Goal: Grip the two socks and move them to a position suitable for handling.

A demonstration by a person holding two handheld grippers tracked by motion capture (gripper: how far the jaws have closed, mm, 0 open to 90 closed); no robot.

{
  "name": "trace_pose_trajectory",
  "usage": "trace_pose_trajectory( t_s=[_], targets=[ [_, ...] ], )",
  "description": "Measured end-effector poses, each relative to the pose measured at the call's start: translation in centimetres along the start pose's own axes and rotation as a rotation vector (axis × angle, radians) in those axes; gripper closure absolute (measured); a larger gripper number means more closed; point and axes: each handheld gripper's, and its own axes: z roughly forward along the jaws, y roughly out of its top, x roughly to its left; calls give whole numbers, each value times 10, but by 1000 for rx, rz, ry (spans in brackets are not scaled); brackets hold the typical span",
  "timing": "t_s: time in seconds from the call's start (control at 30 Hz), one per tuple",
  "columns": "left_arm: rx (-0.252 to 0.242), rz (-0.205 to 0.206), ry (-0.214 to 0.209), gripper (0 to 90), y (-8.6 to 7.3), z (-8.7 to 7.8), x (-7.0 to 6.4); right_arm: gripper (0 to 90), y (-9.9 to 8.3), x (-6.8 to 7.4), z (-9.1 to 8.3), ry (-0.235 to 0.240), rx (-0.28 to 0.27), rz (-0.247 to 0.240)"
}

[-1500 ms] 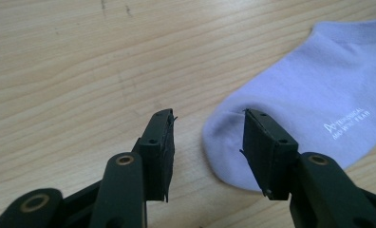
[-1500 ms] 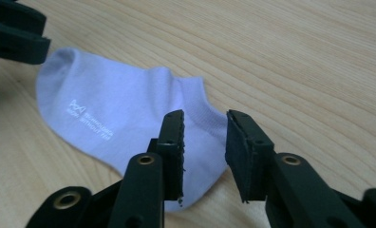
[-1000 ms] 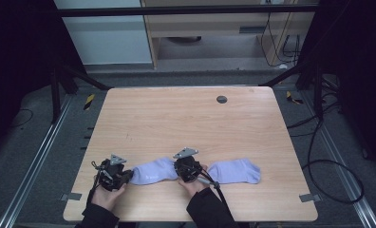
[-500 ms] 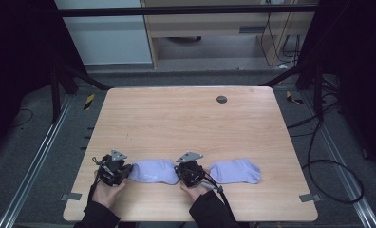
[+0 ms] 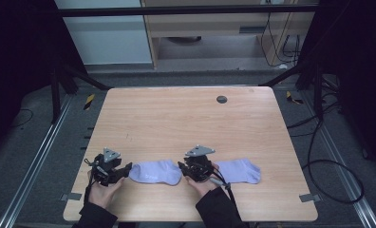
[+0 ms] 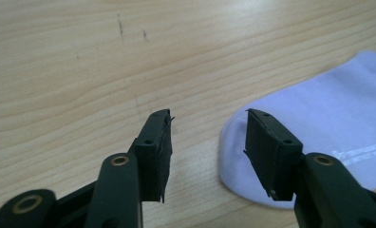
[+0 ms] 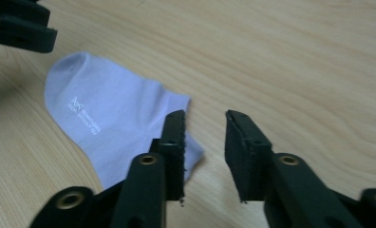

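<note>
- My left gripper [image 5: 124,169] sat at the toe end of the near sock [image 5: 156,171], jaws parted a fair way and holding nothing; in the left gripper view the rounded toe [image 6: 252,142] lay just under the right-hand jaw, flat on the table [image 5: 186,118].
- My right gripper [image 5: 185,171] was at the sock's other end, jaws also apart and empty, the cuff corner [image 7: 188,142] tucked beside its left-hand jaw.
- What changed over the last second: both my hands had drawn back toward my edge of the table and settled lower, and the sock between them looked stretched out flatter and straighter than it did a moment earlier.
- I read that as the smoothing-out being finished and both ends let go; the sock lay flat between the two grippers, near the front edge.
- The second sock [image 5: 239,171] lay just right of my right hand, unmoved through all of it.
- My guess was that pairing or folding came next, starting with a fresh pinch on one end.
</note>
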Motion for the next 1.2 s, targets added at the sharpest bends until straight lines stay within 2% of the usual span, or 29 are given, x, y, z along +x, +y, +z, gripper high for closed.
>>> trace_pose_trajectory(
  t_s=[0.1, 0.13, 0.17, 0.2, 0.23, 0.27, 0.53, 0.8, 1.0, 1.2],
  targets=[
    [-25, -3, -29, 464, 4, -6, -5, 565, 5, -18, -20, -32, -16, 9],
    [-38, -1, -49, 460, 6, -9, -10, 559, 6, -22, -25, -42, -17, 11],
    [-38, -1, -49, 454, 6, -9, -10, 559, 6, -22, -25, -42, -17, 11],
    [-50, 11, -71, 452, 9, -11, -18, 545, 5, -32, -35, -68, -17, 12],
    [-50, 11, -71, 451, 9, -11, -18, 545, 5, -32, -35, -68, -17, 12],
    [-55, 17, -80, 451, 11, -12, -21, 537, 3, -38, -41, -78, -18, 16],
    [-67, 70, -155, 446, 24, -13, -53, 499, -18, -73, -80, -138, -12, 29],
    [-58, 114, -220, 445, 40, 2, -94, 478, -45, -112, -115, -204, -14, 56],
    [-40, 150, -251, 449, 48, 17, -122, 474, -65, -137, -130, -246, -11, 96],
    [-37, 184, -275, 453, 54, 30, -150, 475, -78, -154, -128, -268, 17, 125]
  ],
)
